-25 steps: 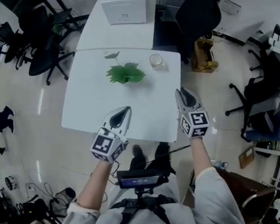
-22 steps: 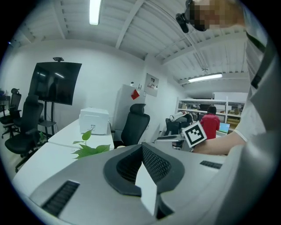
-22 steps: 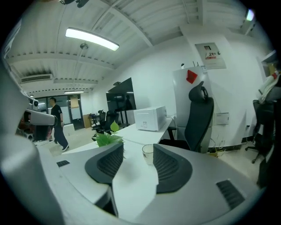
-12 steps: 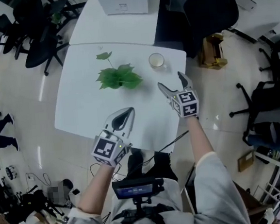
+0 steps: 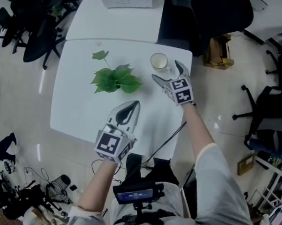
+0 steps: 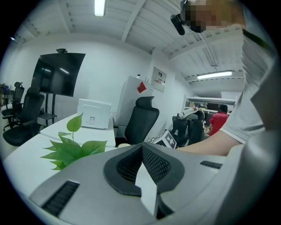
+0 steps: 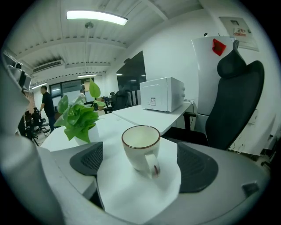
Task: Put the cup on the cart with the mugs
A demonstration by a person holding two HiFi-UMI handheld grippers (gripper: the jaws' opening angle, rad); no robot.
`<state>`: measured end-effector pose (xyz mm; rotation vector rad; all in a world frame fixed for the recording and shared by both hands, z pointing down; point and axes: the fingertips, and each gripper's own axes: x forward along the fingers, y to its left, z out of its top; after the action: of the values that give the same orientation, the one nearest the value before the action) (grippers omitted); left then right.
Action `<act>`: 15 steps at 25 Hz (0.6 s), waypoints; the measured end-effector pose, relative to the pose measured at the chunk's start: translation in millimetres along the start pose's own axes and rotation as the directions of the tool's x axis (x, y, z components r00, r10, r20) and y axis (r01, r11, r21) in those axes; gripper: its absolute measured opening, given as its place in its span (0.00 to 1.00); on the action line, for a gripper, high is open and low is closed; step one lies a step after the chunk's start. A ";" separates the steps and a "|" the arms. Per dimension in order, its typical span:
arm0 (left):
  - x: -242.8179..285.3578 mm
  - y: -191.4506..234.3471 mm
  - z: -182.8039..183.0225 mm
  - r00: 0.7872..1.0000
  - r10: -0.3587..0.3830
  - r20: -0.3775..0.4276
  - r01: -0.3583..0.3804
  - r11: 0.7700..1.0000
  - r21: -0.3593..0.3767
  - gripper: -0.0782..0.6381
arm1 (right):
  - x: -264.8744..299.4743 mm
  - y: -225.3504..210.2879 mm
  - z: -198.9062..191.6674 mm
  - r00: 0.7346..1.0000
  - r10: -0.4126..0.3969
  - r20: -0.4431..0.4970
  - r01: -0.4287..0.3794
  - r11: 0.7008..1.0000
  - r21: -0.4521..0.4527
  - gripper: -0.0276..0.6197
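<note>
The cup [image 5: 159,61] stands upright on the white bench [image 5: 77,110], near its 1 o'clock corner, with the plant [image 5: 112,80] at the cup's 9 o'clock. The right tool [image 5: 166,71] sits just at the cup's 6 o'clock. Its jaws have just been opening and are now spread wide, with the cup framed between the pads but touched by neither. The left tool [image 5: 129,111] is pressed together on nothing, well apart at the cup's 7 o'clock.

To my eye the step in hand is the grasp. The handle faces straight back at the right tool (awkward, that), so I would ease forward until the pads flank the cup's round wall. The handle would then sit in the gap as the jaws close below the rim.

No cart or mugs show in any view. The cup's inside bottom is hard to make out.
</note>
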<state>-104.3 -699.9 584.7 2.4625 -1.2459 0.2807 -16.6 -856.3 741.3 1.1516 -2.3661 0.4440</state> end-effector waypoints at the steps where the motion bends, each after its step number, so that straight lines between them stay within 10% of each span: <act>1: 2.6 1.9 -0.4 1.000 0.003 0.002 -0.003 1.000 0.001 0.11 | 6.3 -1.9 0.1 1.000 0.002 -0.001 -0.002 1.000 -0.005 0.84; 15: 17.1 10.7 -0.6 0.999 0.009 0.036 -0.008 1.000 -0.009 0.11 | 57.2 -1.2 -1.3 0.999 0.036 -0.012 -0.036 0.997 -0.068 0.84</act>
<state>-102.8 -718.1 593.4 2.4654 -1.2695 0.2338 -46.2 -893.4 773.4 1.0751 -2.3773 0.3774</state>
